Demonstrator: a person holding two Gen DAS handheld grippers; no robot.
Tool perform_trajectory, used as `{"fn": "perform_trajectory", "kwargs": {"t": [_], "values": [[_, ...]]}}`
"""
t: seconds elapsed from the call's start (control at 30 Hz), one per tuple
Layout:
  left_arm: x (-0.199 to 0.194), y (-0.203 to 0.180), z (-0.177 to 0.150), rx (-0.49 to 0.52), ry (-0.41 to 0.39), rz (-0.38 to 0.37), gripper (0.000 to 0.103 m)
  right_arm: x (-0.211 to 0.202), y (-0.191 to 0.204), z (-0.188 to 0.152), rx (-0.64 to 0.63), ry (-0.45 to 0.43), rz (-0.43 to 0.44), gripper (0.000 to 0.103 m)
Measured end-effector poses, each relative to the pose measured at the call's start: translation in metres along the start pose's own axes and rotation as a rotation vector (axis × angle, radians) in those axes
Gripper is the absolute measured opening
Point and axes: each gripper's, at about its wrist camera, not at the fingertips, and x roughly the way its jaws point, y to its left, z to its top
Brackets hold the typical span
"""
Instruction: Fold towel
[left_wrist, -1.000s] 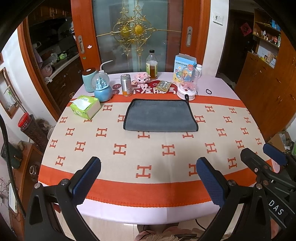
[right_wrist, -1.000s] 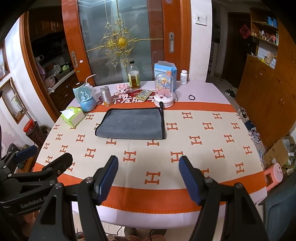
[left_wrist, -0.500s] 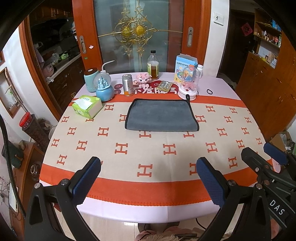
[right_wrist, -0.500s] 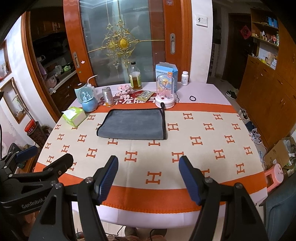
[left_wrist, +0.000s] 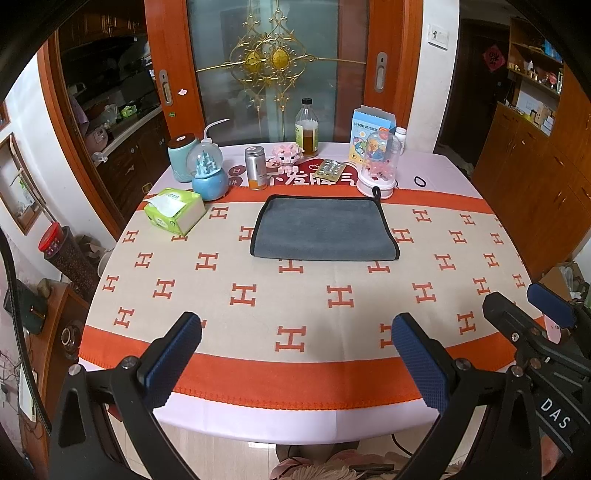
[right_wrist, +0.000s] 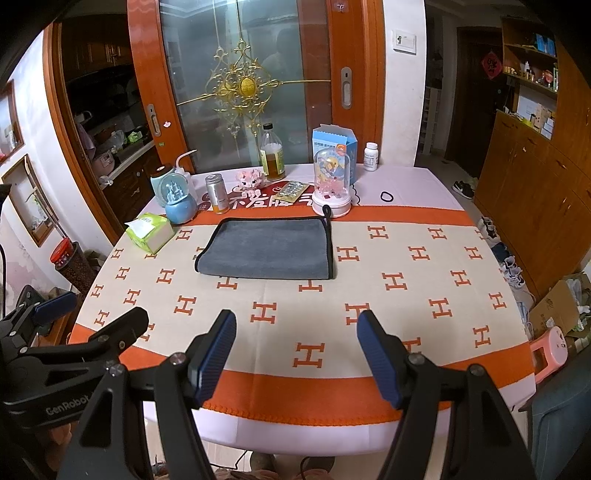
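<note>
A grey towel (left_wrist: 324, 229) with black trim lies flat as a rectangle on the far half of the patterned tablecloth (left_wrist: 295, 295); it also shows in the right wrist view (right_wrist: 266, 253). Its hanging loop points to the far right corner. My left gripper (left_wrist: 295, 354) is open and empty above the table's near edge, well short of the towel. My right gripper (right_wrist: 295, 350) is open and empty, also at the near edge. The right gripper shows at the lower right of the left wrist view (left_wrist: 532, 317). The left gripper shows at the lower left of the right wrist view (right_wrist: 74, 325).
Beyond the towel stand a green tissue pack (left_wrist: 173, 210), a blue snow globe (left_wrist: 208, 173), a metal can (left_wrist: 255, 168), a bottle (left_wrist: 306, 127), a domed toy (left_wrist: 377, 168) and a blue box (left_wrist: 369, 125). A hair tie (left_wrist: 420, 181) lies far right.
Both grippers have risen and drawn back slightly, so the table and towel sit a little lower and farther in view. The towel has not moved.
</note>
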Motion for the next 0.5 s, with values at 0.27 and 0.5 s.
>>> {"fn": "perform_trajectory", "kwargs": {"t": [0.27,0.5], "values": [[-0.0015,0.0067,-0.0037,-0.002,0.003,0.002,0.102,-0.0001,0.0006,-0.0008,-0.001,-0.002,0.000,0.068],[-0.0012,0.0060,-0.0030,-0.001,0.004,0.001,0.102,0.0002,0.0009,-0.0006,0.000,-0.002,0.000,0.068]]}}
